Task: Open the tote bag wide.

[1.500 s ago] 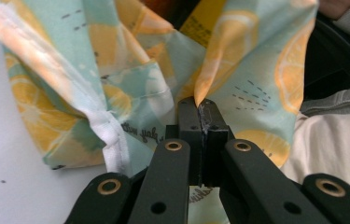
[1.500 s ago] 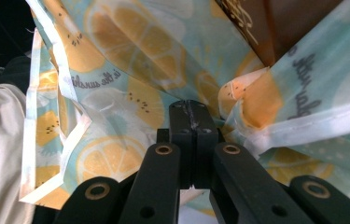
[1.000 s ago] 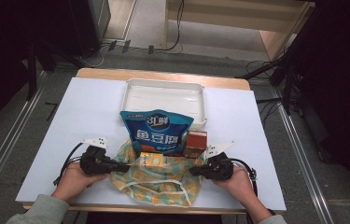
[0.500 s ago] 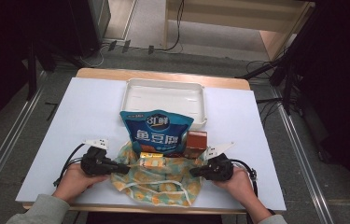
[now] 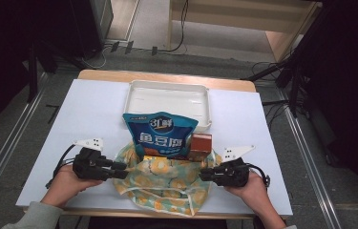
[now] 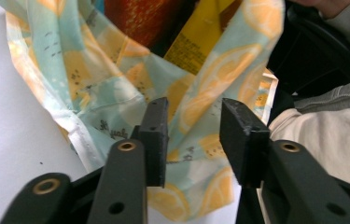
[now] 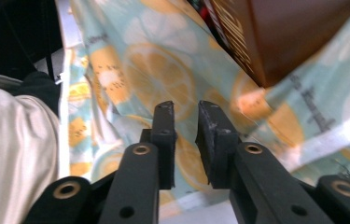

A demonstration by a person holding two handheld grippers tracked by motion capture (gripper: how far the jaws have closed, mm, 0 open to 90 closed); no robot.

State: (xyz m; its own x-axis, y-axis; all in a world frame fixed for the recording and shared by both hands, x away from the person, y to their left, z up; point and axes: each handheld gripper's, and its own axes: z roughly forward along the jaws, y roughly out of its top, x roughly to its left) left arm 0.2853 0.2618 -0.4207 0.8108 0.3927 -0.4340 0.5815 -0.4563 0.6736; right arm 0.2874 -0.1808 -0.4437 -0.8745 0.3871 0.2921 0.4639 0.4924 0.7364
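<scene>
Two hands come in from the bottom edge, each holding a black gripper pointed inward toward the other. The left gripper (image 5: 122, 170) has just been opening; its jaws stand clearly apart. The right gripper (image 5: 201, 174) has also just been opening, showing a narrower gap.

Looks like lab or recording studio to me, not home. I work at table (image 5: 95, 124) covered with white sheet, wooden edge showing at far side. Metal rails (image 5: 5, 157) run along floor on both sides of me. Bare grey floor beyond, loose cables (image 5: 181, 28) trailing across it. Dark stands and black drapes (image 5: 353, 71) flank table. Plain wooden bench (image 5: 243, 14) at back. Staged props: white tray (image 5: 167, 98), snack bag (image 5: 160, 133).
</scene>
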